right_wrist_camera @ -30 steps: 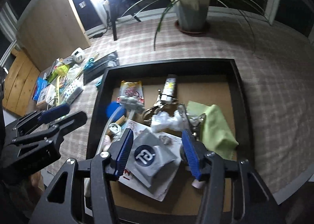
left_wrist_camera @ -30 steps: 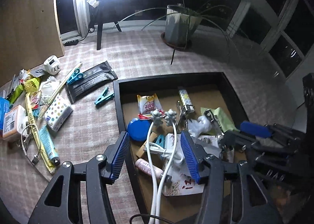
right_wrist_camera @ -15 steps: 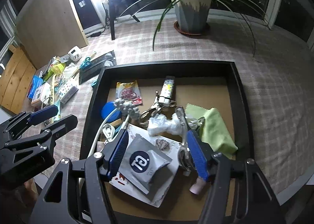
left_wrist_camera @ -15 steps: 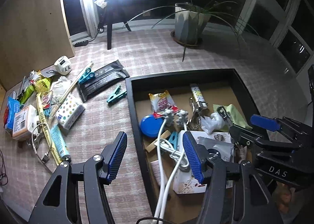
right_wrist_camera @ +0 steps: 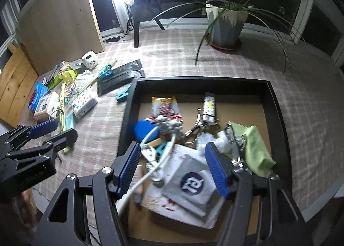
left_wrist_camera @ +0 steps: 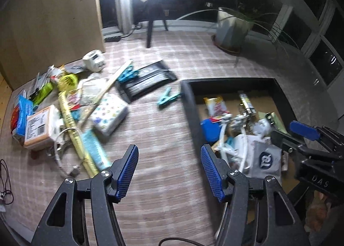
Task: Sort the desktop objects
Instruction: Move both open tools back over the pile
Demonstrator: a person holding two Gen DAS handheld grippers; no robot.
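My left gripper [left_wrist_camera: 169,155] stands open over bare checked cloth, just left of the black tray [left_wrist_camera: 189,106], with nothing between its fingers. On its left lies a pile: a patterned tissue pack [left_wrist_camera: 108,114], a labelled box [left_wrist_camera: 39,127], a yellow ruler [left_wrist_camera: 71,121], a teal peg [left_wrist_camera: 167,98] and a black pouch [left_wrist_camera: 146,80]. My right gripper [right_wrist_camera: 173,151] hangs open above the tray [right_wrist_camera: 129,116], over a white cable [right_wrist_camera: 154,160] and a grey logo pouch [right_wrist_camera: 193,181], gripping neither. A green cloth [right_wrist_camera: 255,151] and a blue lid [right_wrist_camera: 144,129] also lie in the tray.
A potted plant [right_wrist_camera: 225,24] with long drooping leaves stands at the back of the table. A wooden board [left_wrist_camera: 53,20] rises behind the pile. A white charger [left_wrist_camera: 93,59] and teal scissors [left_wrist_camera: 128,73] lie beside it. The table's edge runs close along the bottom left.
My left gripper has swung left, from above the tray's cable to above the cloth beside the tray. The right gripper's jaws have widened and it has drifted slightly left over the tray.
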